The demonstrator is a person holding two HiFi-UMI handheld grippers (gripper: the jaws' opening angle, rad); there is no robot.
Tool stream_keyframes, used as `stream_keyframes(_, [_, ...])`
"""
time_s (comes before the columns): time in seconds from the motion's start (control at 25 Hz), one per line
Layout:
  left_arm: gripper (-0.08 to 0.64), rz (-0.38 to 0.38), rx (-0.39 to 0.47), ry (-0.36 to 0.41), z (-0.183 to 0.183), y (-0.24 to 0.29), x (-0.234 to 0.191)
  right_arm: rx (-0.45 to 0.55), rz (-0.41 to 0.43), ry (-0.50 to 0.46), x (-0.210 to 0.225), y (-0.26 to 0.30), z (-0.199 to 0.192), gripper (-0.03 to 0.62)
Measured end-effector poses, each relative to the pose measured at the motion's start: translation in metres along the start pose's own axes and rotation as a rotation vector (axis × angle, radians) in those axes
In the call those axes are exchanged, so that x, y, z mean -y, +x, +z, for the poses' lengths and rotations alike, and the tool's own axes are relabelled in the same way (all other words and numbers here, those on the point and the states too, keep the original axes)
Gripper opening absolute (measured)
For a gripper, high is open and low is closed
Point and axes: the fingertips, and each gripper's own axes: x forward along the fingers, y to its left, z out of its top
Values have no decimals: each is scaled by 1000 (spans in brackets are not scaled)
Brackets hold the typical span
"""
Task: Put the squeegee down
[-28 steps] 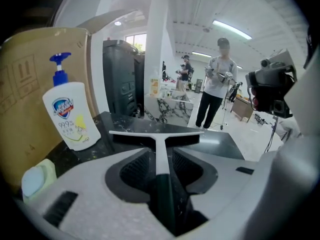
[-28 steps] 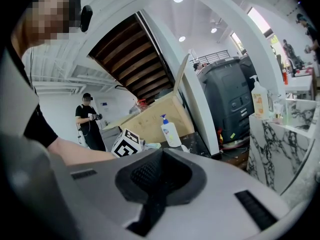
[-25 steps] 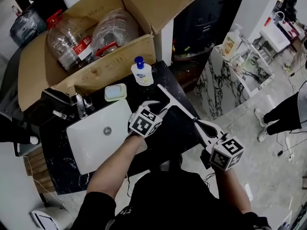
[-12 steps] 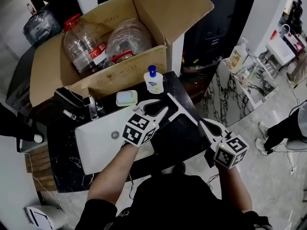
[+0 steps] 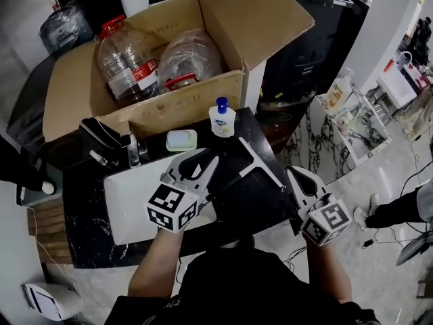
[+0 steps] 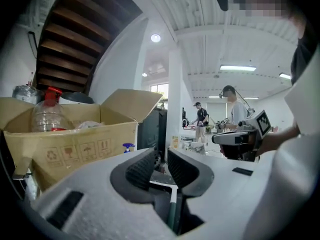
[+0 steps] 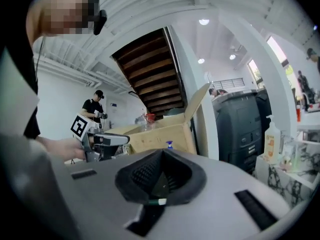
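Pointing level, L gripper (image 5: 203, 160), jaws closing, empty

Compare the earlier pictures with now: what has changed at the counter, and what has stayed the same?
The left gripper has lifted up and away from the squeegee, towards the camera. Its jaws have just been closing, with nothing between them. The squeegee stays flat on the counter. The soap bottle and box have not moved.

Your head view looks steeply down onto the table (image 5: 250, 207); each gripper view looks level, close along its own fingers (image 6: 141, 168); all three share the cardboard box (image 5: 183, 107).
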Motion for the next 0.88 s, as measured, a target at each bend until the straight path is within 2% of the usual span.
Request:
stream_keyframes(0.12, [88, 19, 67, 19, 12, -10, -1, 5, -4, -65, -3, 2, 6, 3])
stream_keyframes(0.28, [8, 37, 126, 41, 22, -13, 0, 16, 27, -40, -13, 9, 9, 3])
stream_keyframes(0.48, [8, 64, 132, 25, 24, -11, -3, -2, 40, -24, -17, 14, 7, 3])
stream_keyframes(0.68, [8, 7, 141, -24, 22, -7, -1, -59, 25, -24, -12, 14, -5, 3])
stream_keyframes(0.8, [6, 7, 166, -3, 27, -8, -2, -49, 36, 4, -15, 16, -5, 3])
stream_keyframes(0.88, [6, 9, 180, 15, 31, -8, -2, -68, 35, -34, -14, 16, -8, 3])
